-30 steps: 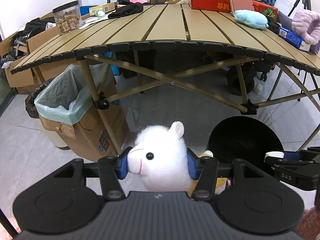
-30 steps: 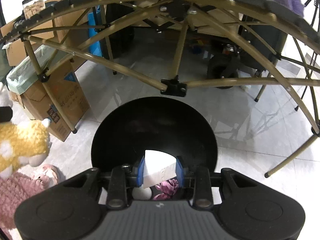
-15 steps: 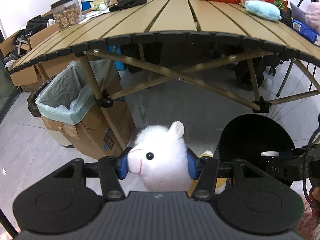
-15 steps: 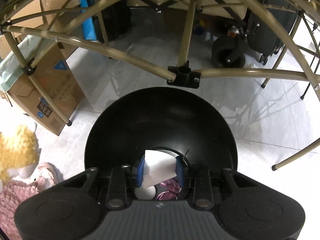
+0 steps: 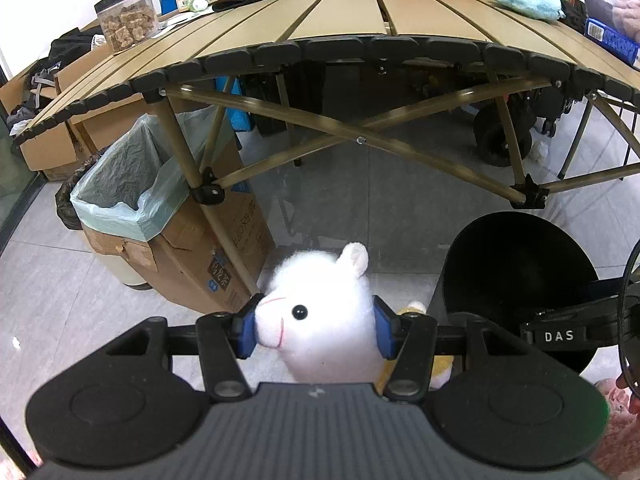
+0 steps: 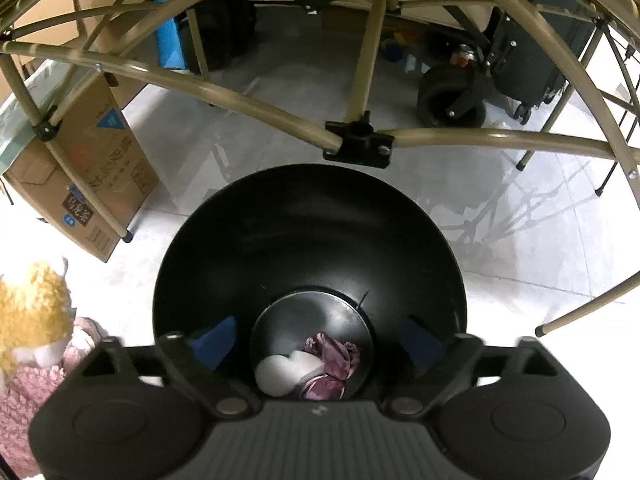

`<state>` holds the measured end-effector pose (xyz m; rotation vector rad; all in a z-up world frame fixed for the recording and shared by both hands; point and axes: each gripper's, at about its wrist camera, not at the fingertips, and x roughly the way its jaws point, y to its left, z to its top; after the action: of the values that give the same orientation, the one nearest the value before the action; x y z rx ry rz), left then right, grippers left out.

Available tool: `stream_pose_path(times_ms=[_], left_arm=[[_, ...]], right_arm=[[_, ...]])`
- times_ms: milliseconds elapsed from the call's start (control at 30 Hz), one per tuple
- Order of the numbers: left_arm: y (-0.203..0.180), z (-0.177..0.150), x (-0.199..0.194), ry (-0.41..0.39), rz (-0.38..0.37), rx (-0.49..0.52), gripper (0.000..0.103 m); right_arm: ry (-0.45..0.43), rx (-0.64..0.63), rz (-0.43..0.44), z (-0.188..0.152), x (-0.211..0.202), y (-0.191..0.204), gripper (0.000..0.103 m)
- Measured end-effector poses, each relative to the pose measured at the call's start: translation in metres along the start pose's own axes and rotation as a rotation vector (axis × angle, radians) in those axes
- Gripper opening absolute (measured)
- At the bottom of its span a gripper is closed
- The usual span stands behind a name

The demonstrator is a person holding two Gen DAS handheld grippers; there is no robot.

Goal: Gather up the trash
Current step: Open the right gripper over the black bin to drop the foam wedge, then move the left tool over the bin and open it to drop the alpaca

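Right gripper (image 6: 316, 344) hangs directly over the mouth of the black bin (image 6: 308, 216); its jaws are opening, blue pads (image 6: 214, 342) swung wide toward the bin's left and right walls, nothing between them. Trash lies at the bottom of the bin: a white crumpled piece (image 6: 282, 372) touching a purple crinkled wrapper (image 6: 330, 364), both toward the near side of the round floor. Judgement: both are light, soft and compressible, not fragile; the wrapper looks like slick film and could slide in a shallow pinch, so any re-grip should take a bunched fold, not a flat edge. Left gripper (image 5: 316, 332) is pinching a white plush alpaca (image 5: 320, 320) across the head, pads (image 5: 246, 330) pressed into the fur on both sides; the pile visibly dents. Judgement: the plush is light, springy, non-slippery; the head grip is secure enough, though the body hanging below may swing. Whether the toy counts as trash cannot be told from the views. In the left view the black bin (image 5: 516, 264) stands on the floor tiles just right of the toy, near the folding table's (image 5: 360, 12) front right leg joint; a lined cardboard box (image 5: 168, 240) stands at the front left leg. A yellow plush (image 6: 32, 312) and a pink fuzzy item (image 6: 24, 392) lie on the floor left of the bin.
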<state>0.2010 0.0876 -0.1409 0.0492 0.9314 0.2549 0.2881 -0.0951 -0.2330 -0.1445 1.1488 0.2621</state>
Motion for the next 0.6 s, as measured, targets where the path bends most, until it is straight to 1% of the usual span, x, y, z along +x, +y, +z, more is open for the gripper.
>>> stream_pose_path(times_ms=[167,600], left_arm=[[-0.003,0.000,0.001,0.002,-0.005,0.007,0.055],[-0.015,-0.001,0.001,-0.012,-0.001,0.034,0.055]], right_arm=[[0.008,0.005,-0.006,-0.001,-0.001,-0.004,0.103],[-0.032,0.031,-0.009,-0.004,-0.017,-0.022,0.103]])
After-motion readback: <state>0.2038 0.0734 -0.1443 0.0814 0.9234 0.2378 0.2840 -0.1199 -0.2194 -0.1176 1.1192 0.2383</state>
